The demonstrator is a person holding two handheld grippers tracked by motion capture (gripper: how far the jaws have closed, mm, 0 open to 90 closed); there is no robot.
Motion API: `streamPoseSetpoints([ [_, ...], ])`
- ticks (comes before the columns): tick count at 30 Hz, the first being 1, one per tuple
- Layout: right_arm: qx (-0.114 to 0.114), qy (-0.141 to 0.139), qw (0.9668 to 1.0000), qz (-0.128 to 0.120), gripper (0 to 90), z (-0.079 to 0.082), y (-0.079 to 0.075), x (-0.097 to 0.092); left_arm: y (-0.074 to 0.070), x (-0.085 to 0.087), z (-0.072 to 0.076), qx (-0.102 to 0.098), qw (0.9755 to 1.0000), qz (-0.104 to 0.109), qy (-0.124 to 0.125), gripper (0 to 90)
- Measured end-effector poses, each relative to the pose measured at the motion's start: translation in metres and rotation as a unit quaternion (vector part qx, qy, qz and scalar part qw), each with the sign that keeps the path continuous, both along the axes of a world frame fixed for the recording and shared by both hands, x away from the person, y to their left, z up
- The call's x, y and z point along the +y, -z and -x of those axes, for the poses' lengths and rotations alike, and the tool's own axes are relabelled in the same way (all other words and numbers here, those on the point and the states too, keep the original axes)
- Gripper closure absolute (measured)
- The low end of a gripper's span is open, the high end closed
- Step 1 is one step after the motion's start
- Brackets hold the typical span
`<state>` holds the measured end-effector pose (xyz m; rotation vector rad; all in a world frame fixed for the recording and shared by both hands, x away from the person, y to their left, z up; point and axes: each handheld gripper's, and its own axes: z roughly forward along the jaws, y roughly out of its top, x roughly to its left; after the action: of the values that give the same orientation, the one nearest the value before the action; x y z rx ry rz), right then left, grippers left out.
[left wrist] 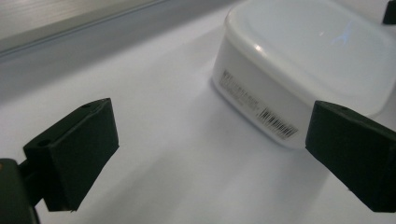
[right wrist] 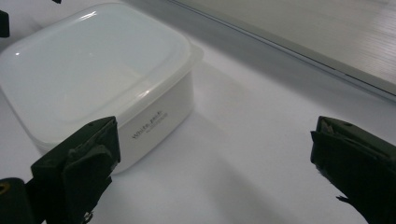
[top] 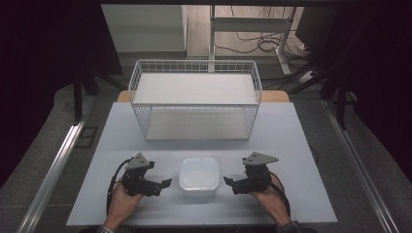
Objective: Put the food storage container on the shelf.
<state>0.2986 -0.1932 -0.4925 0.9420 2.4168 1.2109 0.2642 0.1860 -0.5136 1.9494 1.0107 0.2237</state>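
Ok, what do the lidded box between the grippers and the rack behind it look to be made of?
The lidded container: likely plastic, milky white and semi-glossy; its lid catches highlights, and a barcode label sits on one side wall in the left gripper view. The wire basket: apparently white-coated metal wire, a thin grid with see-through walls. The white panels inside it look matte; their material is unclear.

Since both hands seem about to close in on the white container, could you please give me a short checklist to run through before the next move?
1. Lid seated on the white container: ok, it lies flat all round.
2. Left tongs open: ok, nothing between them.
3. Right tongs open: ok, nothing between them.
4. Container between the two tongs, apart from both: ok.
5. Wire basket behind stands clear of the container: ok.
6. Contents of the container: cannot tell, the lid is opaque.
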Motion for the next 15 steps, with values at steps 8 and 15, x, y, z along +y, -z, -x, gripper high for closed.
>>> streamPoseSetpoints([
  [8,0.011,-0.002,0.9999,-0.011,1.8,0.002,-0.011,0.013,-0.011,-0.014,-0.002,0.003,0.9993,0.018,0.032,2.4],
  [15,0.027,-0.019,0.9994,-0.008,0.0,-0.001,-0.016,0.026,-0.018,-0.034,-0.014,0.003,0.9985,0.004,0.055,4.7],
])
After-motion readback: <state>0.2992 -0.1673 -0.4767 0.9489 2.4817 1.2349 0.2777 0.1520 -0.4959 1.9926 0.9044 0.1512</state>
